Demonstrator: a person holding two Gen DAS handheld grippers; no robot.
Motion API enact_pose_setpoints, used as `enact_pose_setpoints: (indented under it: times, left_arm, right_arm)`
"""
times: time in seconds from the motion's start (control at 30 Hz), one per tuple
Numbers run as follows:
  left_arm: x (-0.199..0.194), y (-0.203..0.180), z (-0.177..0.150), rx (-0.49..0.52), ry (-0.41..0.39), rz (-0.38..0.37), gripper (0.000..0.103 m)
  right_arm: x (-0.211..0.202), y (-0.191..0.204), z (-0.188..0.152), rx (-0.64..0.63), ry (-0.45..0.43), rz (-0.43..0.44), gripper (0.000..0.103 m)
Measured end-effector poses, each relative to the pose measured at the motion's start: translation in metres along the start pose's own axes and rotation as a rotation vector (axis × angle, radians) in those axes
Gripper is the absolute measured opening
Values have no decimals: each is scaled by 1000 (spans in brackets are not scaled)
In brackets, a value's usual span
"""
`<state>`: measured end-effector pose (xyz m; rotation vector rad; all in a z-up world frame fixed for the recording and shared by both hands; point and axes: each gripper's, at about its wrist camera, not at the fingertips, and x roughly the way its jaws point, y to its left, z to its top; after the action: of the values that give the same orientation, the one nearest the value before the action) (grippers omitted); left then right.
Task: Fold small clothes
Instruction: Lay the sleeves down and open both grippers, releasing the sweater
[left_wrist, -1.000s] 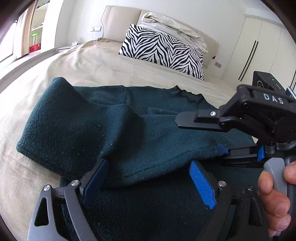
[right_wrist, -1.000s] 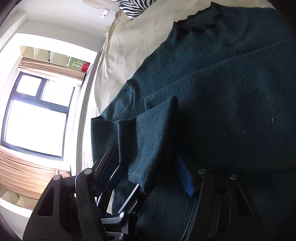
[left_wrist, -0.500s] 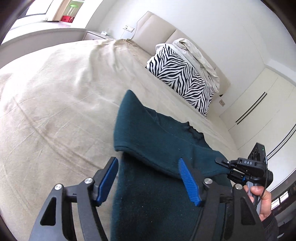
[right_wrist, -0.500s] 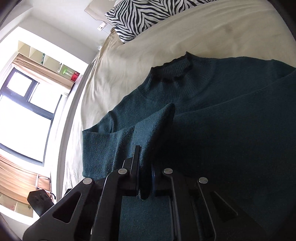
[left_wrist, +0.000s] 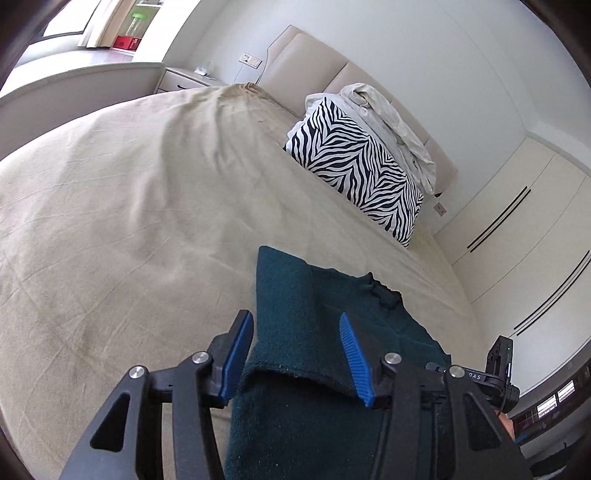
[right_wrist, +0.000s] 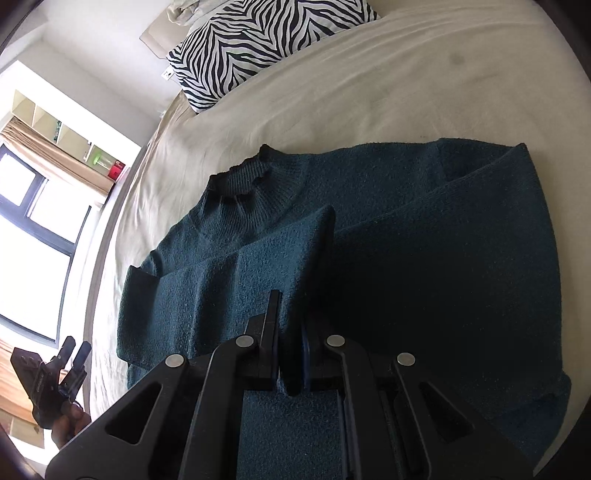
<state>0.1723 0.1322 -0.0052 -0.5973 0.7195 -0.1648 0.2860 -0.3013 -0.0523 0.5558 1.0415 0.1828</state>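
Note:
A dark teal knit sweater lies flat on the beige bed, collar toward the pillow, both sleeves folded across the body. My right gripper is shut on the cuff of the left sleeve and pins it over the sweater's middle. My left gripper is open, raised above the sweater's left edge, with nothing between its blue pads. It also shows small at the lower left of the right wrist view. The right gripper's body shows at the right edge of the left wrist view.
The beige bed sheet spreads wide to the left. A zebra-striped pillow and a crumpled white blanket sit at the headboard. White wardrobe doors stand on the right, a window on the left.
My right gripper has closed on the sleeve cuff. My left gripper has let go of the sleeve, lifted and drawn back to the left.

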Motion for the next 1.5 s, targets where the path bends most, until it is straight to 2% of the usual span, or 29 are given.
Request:
enact_pose_setpoints:
  times: [0.1,0.27,0.33,0.43,0.47,0.53,0.93,1.0,1.03,1.07,1.13,1.17,1.27,1.3,1.37,1.4,1.43,1.5]
  left_arm:
    - [18,-10,2,11,31,-9,47]
    - [64,-26,2,51,111,-7,46]
    - [87,-28,-2,82,149,24,46]
    - [117,-15,-17,106,213,86,39]
    - [118,-12,-21,127,199,88,33]
    - [116,-10,-27,164,178,85,29]
    - [106,-9,-30,167,179,88,29]
    - [99,-12,-26,153,181,98,32]
    - [96,-14,-21,150,169,105,37]
    - [91,-18,-16,153,148,110,44]
    - [87,-26,-4,160,110,103,51]
    - [89,-30,2,164,104,93,53]
    - [109,-40,15,188,120,94,53]
    - [119,-40,17,190,134,103,53]
    - [141,-29,15,173,177,149,53]
    - [151,-20,12,169,193,164,53]
    - [156,-15,9,183,183,153,52]
    - [155,-13,1,229,150,139,52]
  right_arm:
    - [7,1,-5,-41,18,-33,8]
    - [4,-14,-7,15,-8,-10,8]
    - [4,-17,-7,24,-13,-4,8]
    - [6,-18,-7,24,-15,0,8]
    - [6,-20,-7,23,-18,-1,8]
    - [4,-24,-6,24,-28,-5,8]
    - [-10,-46,-17,123,-47,40,8]
    - [-10,-51,-17,137,-46,31,8]
    - [-13,-52,-16,147,-52,18,8]
    - [-17,-52,-16,152,-66,-10,8]
    - [-30,-47,-14,150,-110,-101,9]
    - [-38,-45,-13,155,-139,-117,9]
    - [-50,-31,-7,151,-182,15,10]
    - [-48,-22,-4,135,-180,62,16]
    - [-40,-3,4,96,-166,133,34]
    - [-33,6,7,78,-161,157,56]
    - [-26,16,9,58,-163,178,67]
    - [-7,25,14,37,-157,217,67]
